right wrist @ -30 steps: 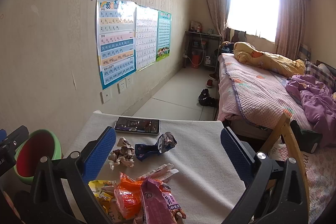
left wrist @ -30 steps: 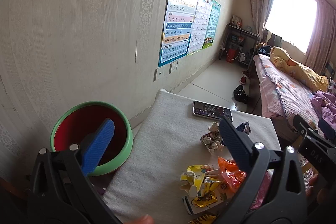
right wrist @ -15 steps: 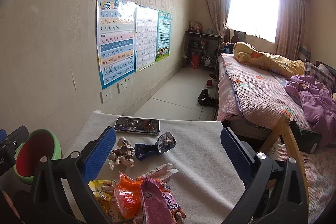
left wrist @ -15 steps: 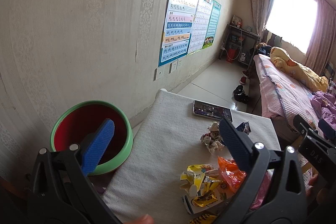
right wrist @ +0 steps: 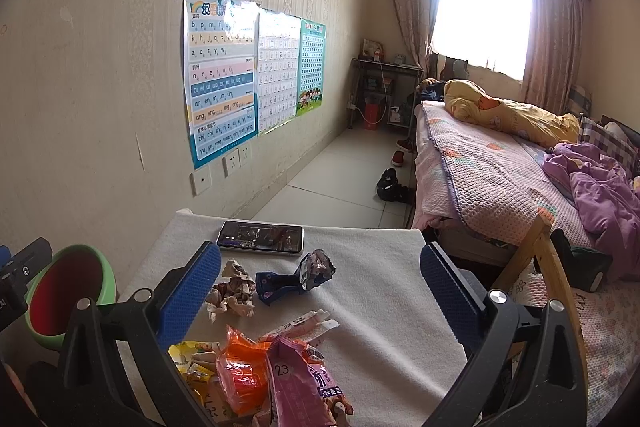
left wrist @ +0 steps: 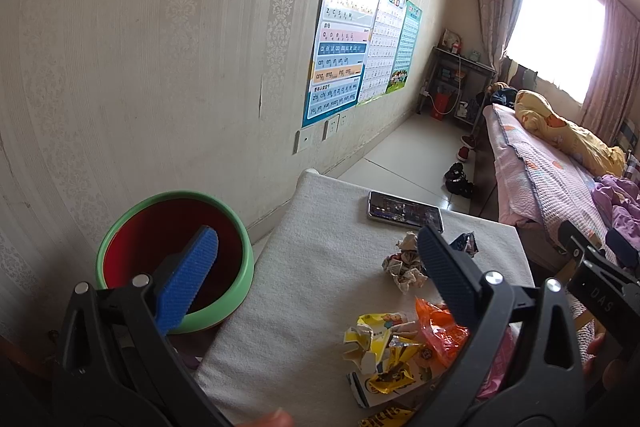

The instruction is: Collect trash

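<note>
Nothing has shifted over the last second: our left gripper point(left wrist: 316, 259) and right gripper point(right wrist: 320, 281) still hover released and empty, so collecting has not begun. The wrappers point(right wrist: 276, 371) lie heaped at the table's point(right wrist: 380, 307) near edge, crumpled paper point(right wrist: 232, 297) just beyond. The bin point(left wrist: 176, 259) stands left, off the table. A phone point(right wrist: 260, 238) sits near the far edge; the right side is open.

The right gripper point(right wrist: 320, 283) hangs wide open above the white-clothed table point(right wrist: 392, 311); wrappers point(right wrist: 272, 371) lie near, a phone point(right wrist: 260, 237) far.
</note>
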Tool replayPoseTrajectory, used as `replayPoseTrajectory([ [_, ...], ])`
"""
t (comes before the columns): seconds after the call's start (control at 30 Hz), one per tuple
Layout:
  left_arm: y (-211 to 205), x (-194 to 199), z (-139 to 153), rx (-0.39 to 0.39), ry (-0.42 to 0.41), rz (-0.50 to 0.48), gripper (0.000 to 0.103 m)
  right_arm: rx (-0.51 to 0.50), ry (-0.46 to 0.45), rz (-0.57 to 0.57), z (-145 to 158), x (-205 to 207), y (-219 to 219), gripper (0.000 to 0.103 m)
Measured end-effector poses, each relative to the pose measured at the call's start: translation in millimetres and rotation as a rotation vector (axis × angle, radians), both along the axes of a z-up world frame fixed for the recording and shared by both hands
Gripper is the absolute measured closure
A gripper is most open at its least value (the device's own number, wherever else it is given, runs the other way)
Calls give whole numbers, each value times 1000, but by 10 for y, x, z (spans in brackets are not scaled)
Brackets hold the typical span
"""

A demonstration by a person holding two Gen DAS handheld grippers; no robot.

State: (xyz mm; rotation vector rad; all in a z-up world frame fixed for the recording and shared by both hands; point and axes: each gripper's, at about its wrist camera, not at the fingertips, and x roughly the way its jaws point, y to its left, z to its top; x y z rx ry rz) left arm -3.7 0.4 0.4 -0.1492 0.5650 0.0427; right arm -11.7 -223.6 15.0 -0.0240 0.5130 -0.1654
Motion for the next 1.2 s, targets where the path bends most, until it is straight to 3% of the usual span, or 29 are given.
replayPoseTrajectory([
  [0.77,-31,19,-14,20,23,-21,5,3,5,-9,-39,-35,-66,7],
  [0.9,-66,43,-51,44,33,-41,5,80,-4,21,-35,-36,-167,7],
  [1.03,-133,105,-233,100,114,-118,5,107,29,82,-114,-4,-276,7],
  [1.13,-212,156,-494,20,210,-227,8,127,133,114,-312,29,-353,7],
  [1.2,-316,190,-705,-40,272,-294,19,137,213,131,-481,25,-377,7],
])
